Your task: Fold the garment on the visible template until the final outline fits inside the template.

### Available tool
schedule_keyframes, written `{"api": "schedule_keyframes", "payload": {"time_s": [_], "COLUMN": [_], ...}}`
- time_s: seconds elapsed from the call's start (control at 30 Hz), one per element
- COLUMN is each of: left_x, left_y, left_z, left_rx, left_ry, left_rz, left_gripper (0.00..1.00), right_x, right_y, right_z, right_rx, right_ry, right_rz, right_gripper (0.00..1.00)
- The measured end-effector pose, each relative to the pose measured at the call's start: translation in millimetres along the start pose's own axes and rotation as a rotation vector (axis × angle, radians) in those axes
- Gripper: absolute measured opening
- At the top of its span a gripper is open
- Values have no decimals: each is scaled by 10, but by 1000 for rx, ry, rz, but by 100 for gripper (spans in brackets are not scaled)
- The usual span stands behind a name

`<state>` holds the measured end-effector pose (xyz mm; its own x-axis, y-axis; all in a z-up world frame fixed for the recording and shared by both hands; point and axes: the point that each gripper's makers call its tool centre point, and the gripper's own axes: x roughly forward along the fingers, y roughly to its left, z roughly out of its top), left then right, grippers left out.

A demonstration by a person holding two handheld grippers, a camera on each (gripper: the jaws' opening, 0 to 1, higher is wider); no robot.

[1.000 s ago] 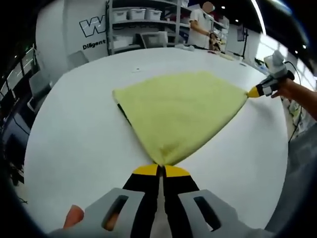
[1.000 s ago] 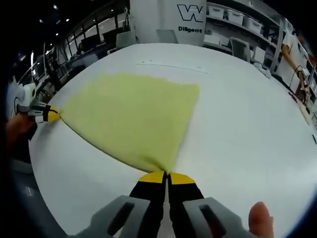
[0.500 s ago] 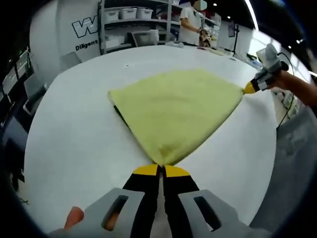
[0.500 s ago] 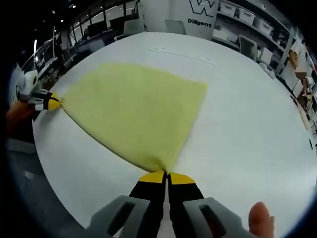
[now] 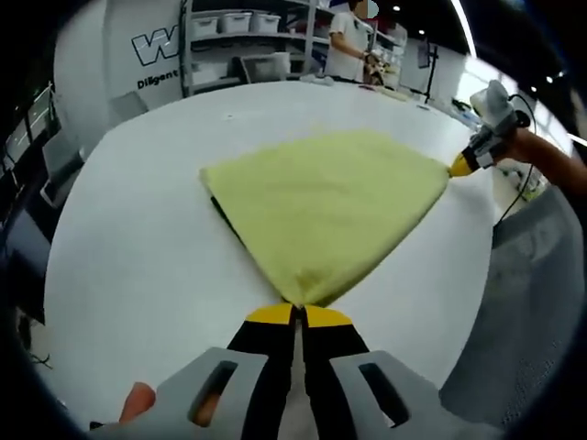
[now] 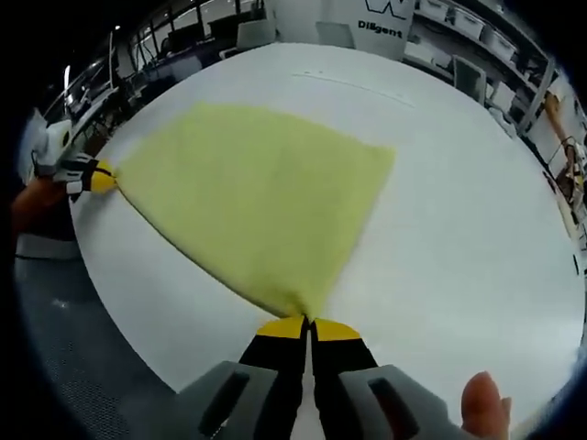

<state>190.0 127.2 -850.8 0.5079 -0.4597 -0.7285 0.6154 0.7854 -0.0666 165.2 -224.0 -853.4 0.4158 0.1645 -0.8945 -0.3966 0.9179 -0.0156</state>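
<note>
Garment (image 5: 326, 206): one yellow cloth, spread flat on the white table (image 5: 138, 229), pinched at two corners. Left gripper (image 5: 299, 316) was clenched on the near corner in the left gripper view, yellow tips together. Right gripper (image 6: 306, 327) was likewise clenched on its own corner in the right gripper view. Each showed in the other's view at the far corner of the cloth: right one at (image 5: 466, 165), left one at (image 6: 99, 177). A dark edge peeked out under the cloth's left side (image 5: 223, 213). One round white table, edge close to both hands. Shelving with bins (image 5: 248, 37) and a person (image 5: 351, 41) stood beyond it; grey floor (image 6: 83, 357) below.
</note>
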Motion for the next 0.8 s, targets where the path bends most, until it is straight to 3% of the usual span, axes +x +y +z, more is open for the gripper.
{"api": "schedule_keyframes", "payload": {"time_s": [0.13,0.37,0.8], "left_x": [40,50,2], "left_y": [-21,-19,31], "left_z": [-112,-121,-184], "left_rx": [6,11,-7], "left_ry": [25,18,43], "left_rz": [-4,-1,30], "left_gripper": [1,1,6], "right_x": [42,114,94], "right_y": [20,44,43], "right_z": [-67,-146,-154], "right_rx": [-9,-41,-34], "right_ry": [33,69,69], "right_rz": [-2,-20,-22], "right_gripper": [0,0,0]}}
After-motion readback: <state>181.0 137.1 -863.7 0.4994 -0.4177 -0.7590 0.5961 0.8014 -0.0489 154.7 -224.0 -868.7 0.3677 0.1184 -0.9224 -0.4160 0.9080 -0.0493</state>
